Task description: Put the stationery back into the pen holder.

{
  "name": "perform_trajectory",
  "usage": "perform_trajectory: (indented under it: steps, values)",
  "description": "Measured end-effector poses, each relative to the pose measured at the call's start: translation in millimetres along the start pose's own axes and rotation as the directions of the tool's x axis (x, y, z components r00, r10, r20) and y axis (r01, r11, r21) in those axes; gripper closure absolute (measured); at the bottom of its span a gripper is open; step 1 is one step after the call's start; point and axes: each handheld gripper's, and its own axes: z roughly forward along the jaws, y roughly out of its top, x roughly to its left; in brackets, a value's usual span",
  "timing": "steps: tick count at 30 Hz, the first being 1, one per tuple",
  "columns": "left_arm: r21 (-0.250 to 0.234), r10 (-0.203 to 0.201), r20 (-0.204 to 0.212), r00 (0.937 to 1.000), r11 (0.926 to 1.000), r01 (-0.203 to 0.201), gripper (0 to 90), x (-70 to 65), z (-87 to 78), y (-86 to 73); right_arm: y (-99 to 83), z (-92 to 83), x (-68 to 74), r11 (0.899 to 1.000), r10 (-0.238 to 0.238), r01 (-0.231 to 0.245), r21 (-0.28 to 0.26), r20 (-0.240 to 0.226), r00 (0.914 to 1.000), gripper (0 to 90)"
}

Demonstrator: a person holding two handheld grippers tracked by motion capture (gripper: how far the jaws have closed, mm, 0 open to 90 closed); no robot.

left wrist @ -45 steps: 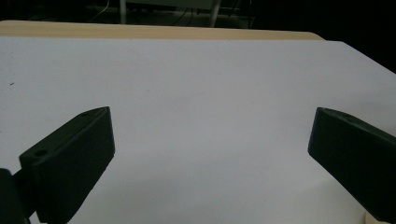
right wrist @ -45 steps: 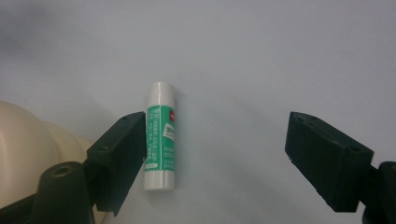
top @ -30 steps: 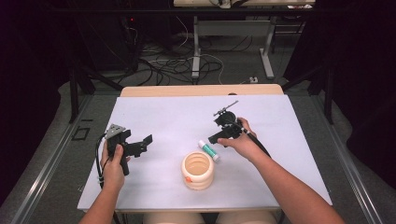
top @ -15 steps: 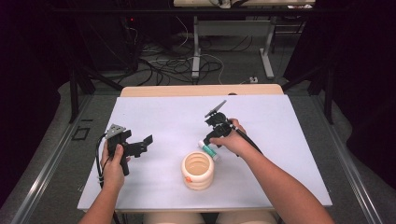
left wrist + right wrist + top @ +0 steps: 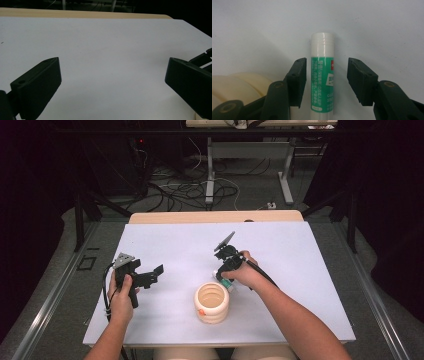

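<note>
White tabletop point(image 5: 300, 270): pale sheet across the middle of the high view; a wooden edge shows along its far side.
Glue stick point(image 5: 322, 75): white tube with a green label, lying on the tabletop at the centre of the right gripper view, cap toward the top; its lower end is cut off by the frame's bottom edge. In the high view a small green-and-white bit point(image 5: 224, 281) peeks out under the hand, the rest hidden.
Right tool point(image 5: 325, 80): jaws have just been closing, glue stick between them; the left pad sits at the label, the right pad stands a gap off, so not yet clenched.
Cream ribbed cup point(image 5: 212, 302): lower centre of the high view, just beside the glue stick; cut off at lower left of the right gripper view.
Left tool point(image 5: 112, 85): released, jaws wide over bare tabletop; tips cut by the frame edges.
</note>
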Motion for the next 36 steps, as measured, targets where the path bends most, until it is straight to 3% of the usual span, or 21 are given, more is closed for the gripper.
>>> perform_trajectory:
  steps: [5, 17, 18, 20, 22, 27, 29, 36]
  values:
    - [0.000, 0.004, 0.000, 1.0000, 1.0000, -0.004, 0.5, 0.0, -0.1, 0.1, 0.3, 3.7, 2.4, 0.999, 0.008, -0.008, 0.048, 0.000, 1.0000, 53.1]
    - [0.000, 0.005, -0.001, 1.0000, 1.0000, -0.005, 0.5, 0.0, 0.1, 0.2, -0.5, 13.9, 3.7, 0.997, 0.029, -0.028, 0.068, -0.010, 0.9995, 59.3]
    - [-0.002, 0.007, -0.001, 1.0000, 1.0000, -0.007, 0.5, 0.0, 0.2, 0.3, 0.6, 12.3, 3.2, 0.994, 0.024, -0.023, 0.103, -0.009, 0.9997, 59.7]
    - [-0.004, 0.006, 0.000, 1.0000, 1.0000, -0.006, 0.5, -0.1, 0.1, 0.4, 0.9, 12.9, 2.0, 0.993, 0.013, -0.012, 0.114, -0.004, 0.9999, 59.8]
    - [-0.003, 0.005, 0.000, 1.0000, 1.0000, -0.005, 0.5, 0.1, -0.1, 0.4, -0.3, 15.6, 2.4, 0.995, 0.039, -0.038, 0.090, -0.011, 0.9992, 60.6]
    - [-0.004, 0.004, -0.001, 1.0000, 1.0000, -0.004, 0.5, 0.4, -0.1, 0.5, -1.5, 19.5, 0.8, 0.995, 0.042, -0.041, 0.087, -0.012, 0.9991, 62.8]
    - [-0.004, 0.005, -0.001, 1.0000, 1.0000, -0.005, 0.5, 0.4, -0.3, 0.6, -0.4, 18.1, 1.1, 0.992, 0.038, -0.037, 0.117, -0.007, 0.9992, 64.1]
    - [-0.007, 0.003, -0.001, 1.0000, 1.0000, -0.003, 0.5, 0.3, -0.2, 0.5, -1.1, 19.6, 1.4, 0.994, 0.045, -0.044, 0.096, -0.012, 0.9989, 65.1]
